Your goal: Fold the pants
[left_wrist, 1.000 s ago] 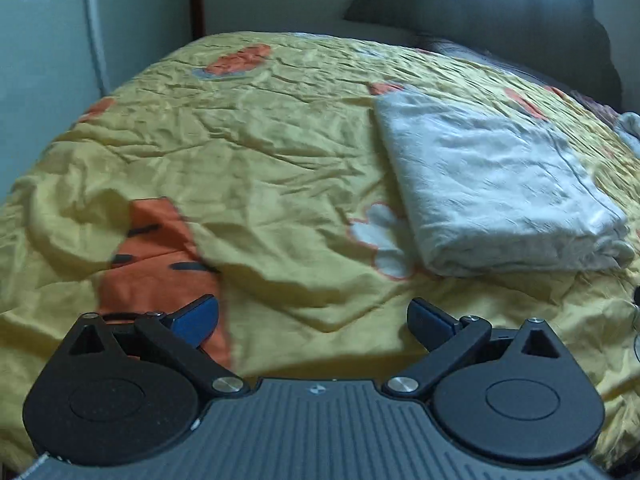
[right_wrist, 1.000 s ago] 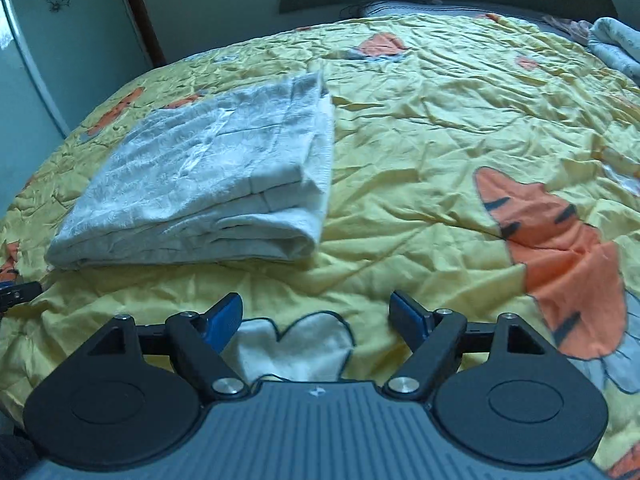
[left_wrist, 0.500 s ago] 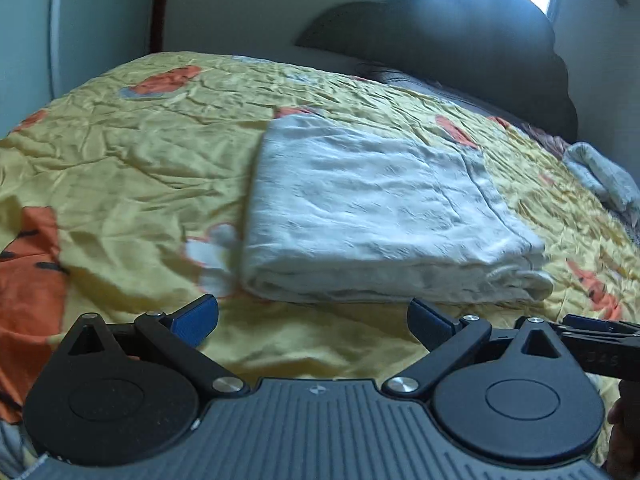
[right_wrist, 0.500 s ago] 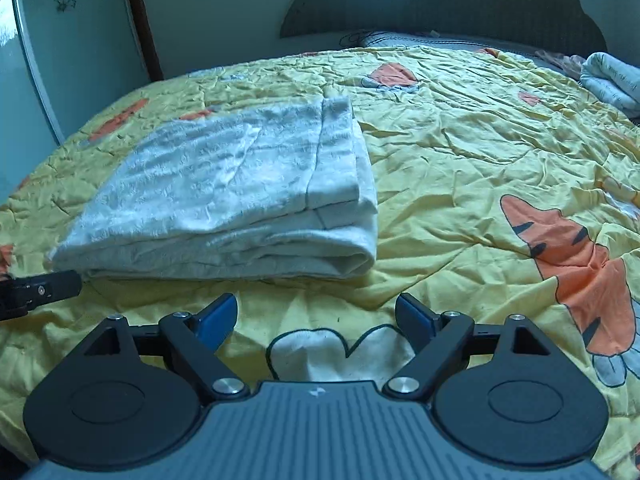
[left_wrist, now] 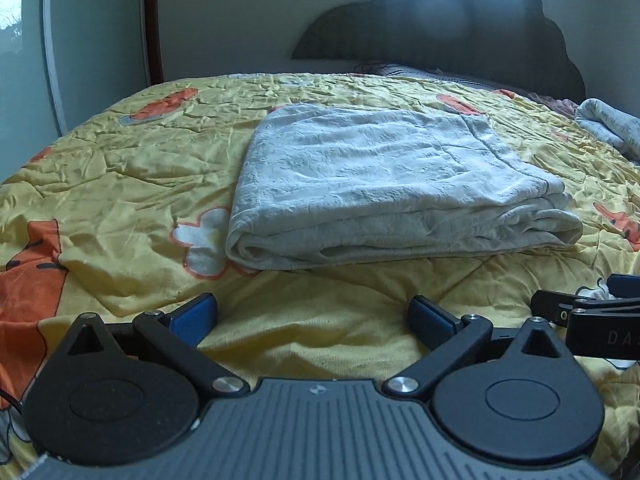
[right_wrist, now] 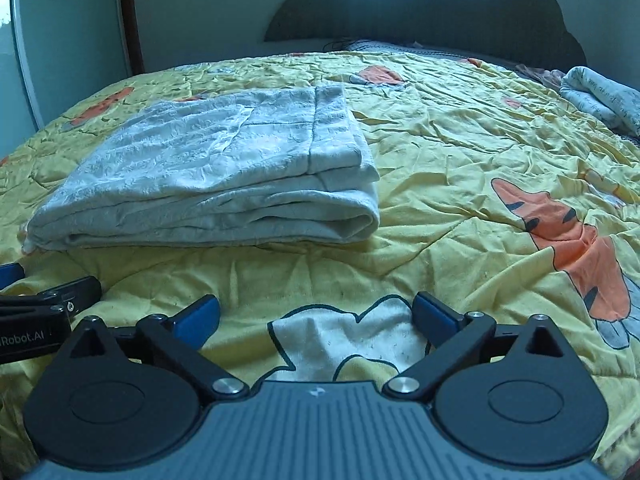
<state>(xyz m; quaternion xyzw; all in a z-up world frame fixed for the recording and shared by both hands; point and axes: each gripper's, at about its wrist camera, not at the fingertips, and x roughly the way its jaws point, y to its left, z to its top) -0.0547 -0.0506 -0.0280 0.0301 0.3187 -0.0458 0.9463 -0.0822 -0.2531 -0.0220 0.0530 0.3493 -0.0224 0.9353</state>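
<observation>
The pants [left_wrist: 384, 184] lie folded into a flat, layered grey-white rectangle on the yellow bedspread [left_wrist: 132, 184], with the stacked fold edges facing the cameras; nothing rests on top of them, and no container shows in either view; the left gripper [left_wrist: 313, 314] hangs low over the bedspread just short of the near edge of the pants, its blue-padded fingers [left_wrist: 194, 314] spread wide with only yellow cloth between them; the right gripper [right_wrist: 316, 314] is likewise spread wide and holds nothing, above a white flower print [right_wrist: 344, 340] on the bedspread, with the pants ahead and to its left; each gripper shows at the side edge of the other's view, so the two sit near each other, side by side; a second bundle of pale cloth [right_wrist: 600, 96] lies well apart at the far right of the bed, near the dark scalloped headboard [left_wrist: 452, 28].
</observation>
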